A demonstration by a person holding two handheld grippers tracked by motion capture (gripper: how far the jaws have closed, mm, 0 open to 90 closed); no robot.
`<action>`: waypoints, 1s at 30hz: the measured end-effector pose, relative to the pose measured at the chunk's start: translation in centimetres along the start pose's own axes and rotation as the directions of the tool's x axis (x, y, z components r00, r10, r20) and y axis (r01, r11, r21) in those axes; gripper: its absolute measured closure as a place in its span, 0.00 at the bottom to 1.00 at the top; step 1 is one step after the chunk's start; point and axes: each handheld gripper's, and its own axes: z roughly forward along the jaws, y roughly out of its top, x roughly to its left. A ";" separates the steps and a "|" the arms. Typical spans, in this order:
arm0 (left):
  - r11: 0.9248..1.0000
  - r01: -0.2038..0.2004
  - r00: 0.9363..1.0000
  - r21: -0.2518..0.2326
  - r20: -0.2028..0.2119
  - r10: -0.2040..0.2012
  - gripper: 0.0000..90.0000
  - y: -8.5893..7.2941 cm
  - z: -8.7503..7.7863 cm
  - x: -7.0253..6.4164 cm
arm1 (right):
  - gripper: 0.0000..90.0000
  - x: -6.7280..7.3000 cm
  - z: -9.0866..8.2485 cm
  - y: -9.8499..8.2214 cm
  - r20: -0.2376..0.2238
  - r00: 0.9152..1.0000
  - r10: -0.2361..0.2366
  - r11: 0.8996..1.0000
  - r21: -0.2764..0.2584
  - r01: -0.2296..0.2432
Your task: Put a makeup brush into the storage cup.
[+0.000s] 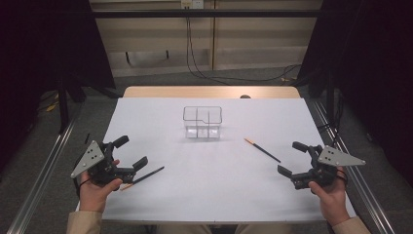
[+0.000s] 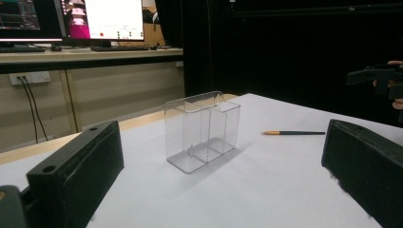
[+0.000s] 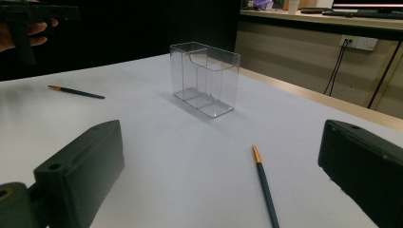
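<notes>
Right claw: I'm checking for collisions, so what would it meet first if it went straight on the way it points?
Probably the dark pencil with the orange end lying ahead of the open right claw; beyond stands the clear plastic divided box. Depth is unclear.

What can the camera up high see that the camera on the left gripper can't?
High view alone: both of the person's hands, the left gripper and right gripper whole with jaws apart, plus the dark pencil with a tan end lying by the left gripper.

Left gripper view alone: lit computer screens on a desk behind the table.

Both: the clear plastic divided box, the other dark pencil with an orange tip and the white table.
</notes>
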 end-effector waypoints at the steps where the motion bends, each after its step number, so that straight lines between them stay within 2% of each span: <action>1: 1.000 -0.002 1.000 0.001 -0.002 0.002 0.00 0.0 0.0 0.0 | 0.01 0.0 0.0 0.0 -0.002 1.000 -0.001 1.000 0.001 0.001; 9: 1.000 0.011 1.000 0.004 -0.009 -0.011 0.00 0.1 0.0 0.2 | 0.01 0.1 0.0 0.1 -0.003 1.000 -0.010 1.000 -0.002 0.010; 13: 1.000 0.005 1.000 0.010 -0.012 -0.005 0.00 0.2 0.0 0.2 | 0.01 0.2 0.1 0.1 -0.005 1.000 -0.018 1.000 -0.002 0.018; 17: 0.999 0.036 0.999 0.000 -0.024 -0.036 0.00 0.3 0.0 0.2 | 0.01 0.2 0.1 0.1 -0.008 1.000 -0.019 1.000 -0.001 0.019; 22: 0.999 0.041 0.999 0.005 -0.035 -0.041 0.00 0.4 0.2 0.3 | 0.01 0.2 0.2 0.1 -0.014 1.000 -0.019 1.000 -0.004 0.019; 27: 0.998 0.070 0.996 0.003 -0.046 -0.070 0.00 0.5 0.5 0.3 | 0.01 0.2 0.2 0.1 -0.015 1.000 -0.017 1.000 -0.005 0.017; 30: 0.998 0.058 0.998 0.010 -0.037 -0.057 0.00 0.7 0.7 0.4 | 0.01 0.2 0.2 0.1 -0.012 1.000 -0.021 1.000 -0.005 0.021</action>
